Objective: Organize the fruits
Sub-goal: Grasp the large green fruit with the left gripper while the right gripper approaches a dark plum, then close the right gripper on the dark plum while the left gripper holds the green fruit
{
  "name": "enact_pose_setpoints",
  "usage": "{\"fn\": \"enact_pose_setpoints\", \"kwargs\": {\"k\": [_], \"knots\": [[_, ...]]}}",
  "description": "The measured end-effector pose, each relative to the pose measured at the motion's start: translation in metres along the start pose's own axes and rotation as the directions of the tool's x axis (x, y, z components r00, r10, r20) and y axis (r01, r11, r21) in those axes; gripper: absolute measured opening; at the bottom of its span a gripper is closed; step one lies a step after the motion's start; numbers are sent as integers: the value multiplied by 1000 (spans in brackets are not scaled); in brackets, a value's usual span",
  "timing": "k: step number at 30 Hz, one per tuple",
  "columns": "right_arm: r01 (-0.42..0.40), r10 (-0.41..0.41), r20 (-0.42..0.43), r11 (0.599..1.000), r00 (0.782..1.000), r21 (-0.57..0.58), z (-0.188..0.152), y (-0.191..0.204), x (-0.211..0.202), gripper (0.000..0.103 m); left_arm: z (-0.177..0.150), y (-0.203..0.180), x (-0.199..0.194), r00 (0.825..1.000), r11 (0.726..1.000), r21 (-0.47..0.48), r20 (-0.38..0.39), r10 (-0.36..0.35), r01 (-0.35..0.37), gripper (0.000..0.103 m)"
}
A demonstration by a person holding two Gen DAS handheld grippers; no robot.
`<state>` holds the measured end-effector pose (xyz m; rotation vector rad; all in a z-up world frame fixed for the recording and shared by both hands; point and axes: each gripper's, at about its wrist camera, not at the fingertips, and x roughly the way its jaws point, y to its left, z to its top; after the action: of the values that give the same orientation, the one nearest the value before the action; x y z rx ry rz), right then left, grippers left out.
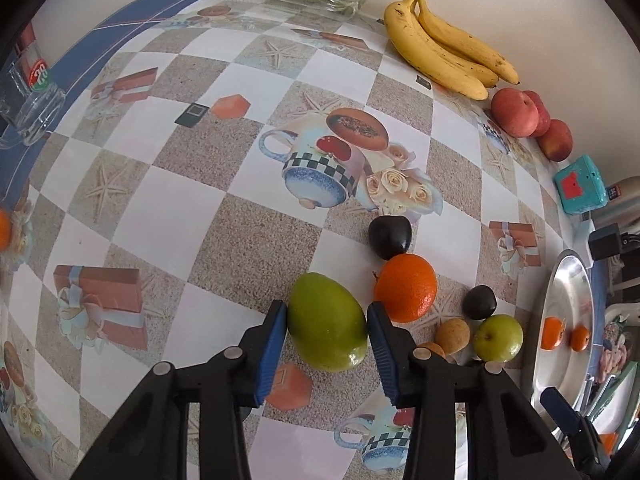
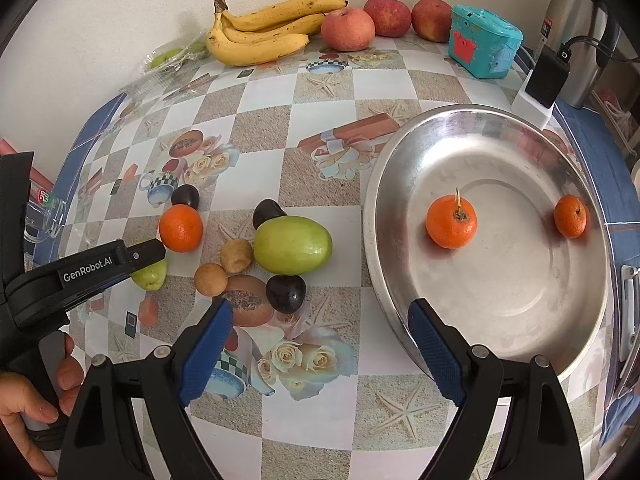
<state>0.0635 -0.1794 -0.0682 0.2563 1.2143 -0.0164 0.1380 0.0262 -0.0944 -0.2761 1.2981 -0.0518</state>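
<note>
Green mango (image 1: 326, 322) sits on the checked tablecloth (image 1: 224, 216) by an orange (image 1: 406, 288), pinched between the left tongs (image 1: 327, 318); right tongs (image 2: 320, 334) gape empty near the steel bowl (image 2: 592, 280).

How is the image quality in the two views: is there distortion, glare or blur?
Left wrist view: strong fisheye bending, the checkered tablecloth curves, corners are dark; the green fruit between the left gripper pads is sharp. Right wrist view: same bending; the steel bowl shows soft glare and a reflected tangerine; shadows are weak.
</note>
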Motion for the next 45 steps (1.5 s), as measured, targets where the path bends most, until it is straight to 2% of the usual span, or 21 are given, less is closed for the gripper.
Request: {"fn": "enact_pose_setpoints", "kwargs": {"k": [6, 14, 20, 22, 24, 26, 28, 36, 40, 45], "knots": [[1, -1, -6, 1000, 1000, -11, 0, 1, 3, 89, -1, 7, -2, 1000, 999, -32, -12, 7, -8, 44], [-115, 116, 9, 993, 993, -10, 4, 7, 4, 89, -1, 17, -7, 1000, 996, -87, -22, -14, 12, 44], [-198, 202, 78, 978, 976, -57, 7, 18, -10, 89, 1, 15, -14, 1000, 995, -97, -7, -31, 30, 44], [-208, 213, 77, 976, 974, -66, 7, 21, -10, 82, 1, 15, -15, 999, 995, -99, -6, -32, 31, 44], [-206, 211, 66, 976, 975, -74, 6, 22, -6, 73, 1, 14, -15, 999, 994, -101, -7, -34, 33, 44], [-191, 195, 51, 979, 980, -77, 6, 23, -1, 69, 1, 15, -15, 999, 994, -100, -10, -36, 35, 44], [-175, 179, 38, 981, 983, -84, 6, 23, 3, 59, 1, 15, -15, 999, 994, -101, -13, -39, 37, 44], [-116, 113, -29, 986, 993, -120, 0, 24, 25, 50, 1, 14, -12, 999, 994, -106, -22, -40, 38, 44], [-65, 61, -34, 989, 998, -134, -1, 23, 33, 46, 1, 14, -9, 999, 994, -107, -29, -37, 33, 44], [-40, 34, -47, 990, 998, -137, -1, 22, 42, 42, 1, 14, -6, 999, 994, -109, -35, -32, 28, 44]]}}
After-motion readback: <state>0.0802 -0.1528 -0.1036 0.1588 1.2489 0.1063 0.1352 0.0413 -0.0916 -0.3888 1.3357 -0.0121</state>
